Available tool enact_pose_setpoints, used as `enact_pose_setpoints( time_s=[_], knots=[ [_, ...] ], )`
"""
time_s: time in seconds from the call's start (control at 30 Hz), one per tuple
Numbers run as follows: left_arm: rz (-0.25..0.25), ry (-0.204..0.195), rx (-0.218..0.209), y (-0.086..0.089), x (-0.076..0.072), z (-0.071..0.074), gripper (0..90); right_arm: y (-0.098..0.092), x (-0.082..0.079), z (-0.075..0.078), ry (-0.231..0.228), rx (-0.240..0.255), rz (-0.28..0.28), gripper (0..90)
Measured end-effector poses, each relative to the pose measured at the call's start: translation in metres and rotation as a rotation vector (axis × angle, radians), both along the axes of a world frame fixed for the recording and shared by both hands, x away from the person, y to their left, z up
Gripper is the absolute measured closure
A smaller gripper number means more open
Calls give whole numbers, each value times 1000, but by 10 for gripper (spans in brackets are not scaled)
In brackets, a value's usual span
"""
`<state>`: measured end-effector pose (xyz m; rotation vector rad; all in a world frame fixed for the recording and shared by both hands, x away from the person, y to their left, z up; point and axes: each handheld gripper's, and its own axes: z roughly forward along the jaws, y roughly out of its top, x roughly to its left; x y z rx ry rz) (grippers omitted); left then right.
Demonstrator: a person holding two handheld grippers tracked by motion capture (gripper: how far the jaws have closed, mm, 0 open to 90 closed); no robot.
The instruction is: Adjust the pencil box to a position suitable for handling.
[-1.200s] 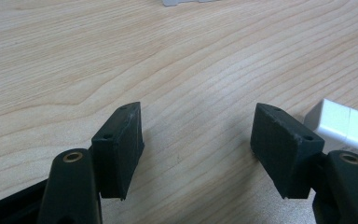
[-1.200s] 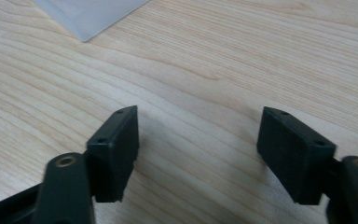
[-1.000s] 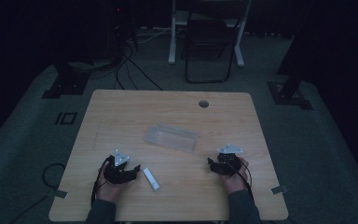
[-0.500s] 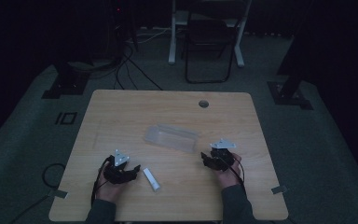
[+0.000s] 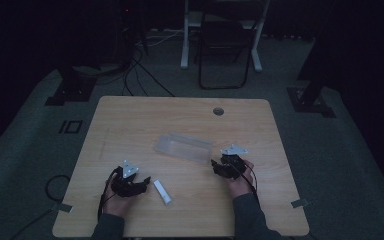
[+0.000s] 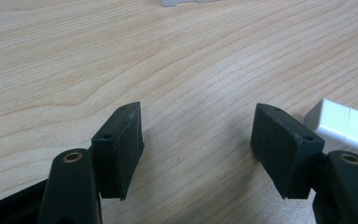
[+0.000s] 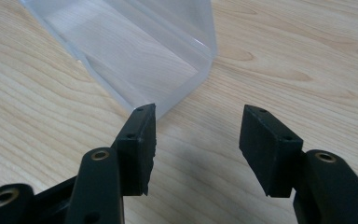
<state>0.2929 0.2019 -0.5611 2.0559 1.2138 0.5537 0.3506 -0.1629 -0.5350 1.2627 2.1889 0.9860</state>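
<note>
Right gripper point(image 7: 196, 154) unclenched, jaws just narrowing on nothing, near clear box point(image 7: 130, 51) at table point(image 5: 130, 120) centre. Advance squarely, straddle the near corner wall, then clamp gently.

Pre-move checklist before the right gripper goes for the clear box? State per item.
1. Right gripper jaws apart, nothing between them: ok; they have just been closing.
2. Clear box lies just ahead of it, untouched: ok.
3. Jaws lined up on the box: not ok; its corner sits by one jaw, not in the gap.
4. Left gripper open and empty: ok.
5. White block apart from the box: ok.
6. Box contents: cannot tell.
</note>
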Motion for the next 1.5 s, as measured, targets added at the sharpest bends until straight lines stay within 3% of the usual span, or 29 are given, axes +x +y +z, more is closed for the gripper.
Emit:
enact_pose_setpoints(
  time_s=[0.47, 1.13, 1.5],
  knots=[
    [0, 0, 0, 0, 0, 0, 344, 12, 13, -2, 14, 11, 2, 461],
    [0, 1, 0, 0, 0, 0, 344, 24, 29, -9, 64, 13, -12, 533],
    [7, 5, 2, 2, 0, 1, 346, 28, 36, -13, 94, 16, -19, 658]
  ],
)
